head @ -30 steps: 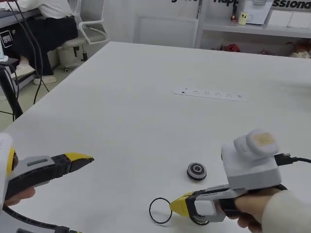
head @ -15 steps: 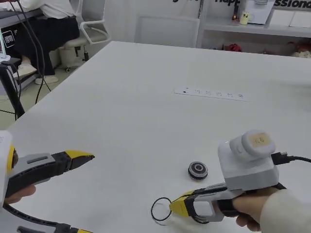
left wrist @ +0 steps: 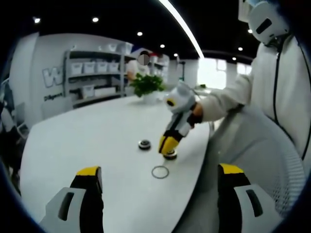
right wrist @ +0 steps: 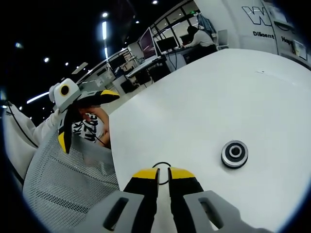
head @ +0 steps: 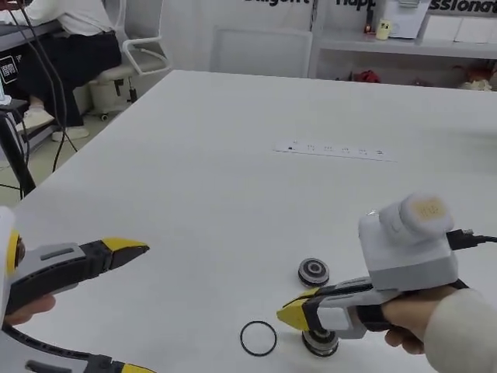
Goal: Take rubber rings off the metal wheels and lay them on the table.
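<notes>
The rubber ring [head: 258, 338] lies flat on the white desk [head: 217, 171], near the front edge, and nothing is touching it. Just to its right are the right tongs [head: 289, 315], held by a hand [head: 404, 330] in a white sleeve. Their yellow tips point toward the ring but are a little apart from it. In the right gripper view these tongs are almost closed, with only a thin slit between the two jaws, and they hold nothing. Part of the ring shows just beyond the tips.

Directly under the right tongs stands a metal wheel [head: 320, 342], partly hidden by them. I cannot tell if the tongs touch it, or if it has rubber on it. A second wheel [head: 314, 272] lies farther back on the desk, apart from the ring and the tongs. It lies flat and shows a dark band around a bright centre. In the right gripper view the same wheel is to the right of the jaws.

The left tongs [head: 144, 309] are at the left side, well apart from the ring and both wheels. Their jaws are wide open and empty. In the left gripper view they frame the ring, with the two wheels beyond it.

A white power strip [head: 334, 150] lies farther back on the desk.
</notes>
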`<state>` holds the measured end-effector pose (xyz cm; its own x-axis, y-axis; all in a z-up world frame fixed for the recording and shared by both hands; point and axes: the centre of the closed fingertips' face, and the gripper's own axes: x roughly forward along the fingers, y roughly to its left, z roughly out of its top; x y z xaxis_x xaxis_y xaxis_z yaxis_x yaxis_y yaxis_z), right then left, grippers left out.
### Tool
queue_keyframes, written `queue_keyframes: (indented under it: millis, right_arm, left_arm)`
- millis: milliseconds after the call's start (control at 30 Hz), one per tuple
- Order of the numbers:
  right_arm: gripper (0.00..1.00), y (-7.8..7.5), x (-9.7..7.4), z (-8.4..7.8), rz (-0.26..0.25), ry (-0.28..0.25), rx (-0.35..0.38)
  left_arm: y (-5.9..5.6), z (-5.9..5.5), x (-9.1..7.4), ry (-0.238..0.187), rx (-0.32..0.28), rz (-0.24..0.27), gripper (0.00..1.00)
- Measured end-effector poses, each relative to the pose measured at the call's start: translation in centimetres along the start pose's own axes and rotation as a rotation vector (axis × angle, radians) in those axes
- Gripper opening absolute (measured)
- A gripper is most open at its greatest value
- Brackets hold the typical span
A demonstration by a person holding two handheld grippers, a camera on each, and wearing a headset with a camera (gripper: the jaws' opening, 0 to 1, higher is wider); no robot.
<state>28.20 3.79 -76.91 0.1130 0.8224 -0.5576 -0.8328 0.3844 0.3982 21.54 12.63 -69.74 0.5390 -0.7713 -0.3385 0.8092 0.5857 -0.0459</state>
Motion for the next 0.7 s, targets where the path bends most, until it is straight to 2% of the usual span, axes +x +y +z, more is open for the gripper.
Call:
queue_keyframes:
  millis: [167, 400, 533, 700]
  right_arm:
    - [0.05, -0.3, -1.5, 1.5, -0.01, -0.057, 0.006]
    - [0.07, -1.2, -4.2, 3.4, -0.038, -0.145, 0.007]
    - [0.1, -1.5, -5.5, 3.8, -0.056, -0.169, -0.017]
    - [0.11, -1.6, -6.9, 3.8, -0.072, -0.182, -0.049]
  left_arm:
    - [0.3, 0.3, 0.0, 0.016, 0.01, 0.01, 0.99]
    - [0.1, 1.8, -0.1, -0.003, 0.027, 0.0, 0.99]
    - [0.1, 2.6, -0.1, 0.007, 0.044, -0.008, 0.99]
    - [-0.2, 4.1, -0.1, -0.006, 0.06, -0.03, 0.99]
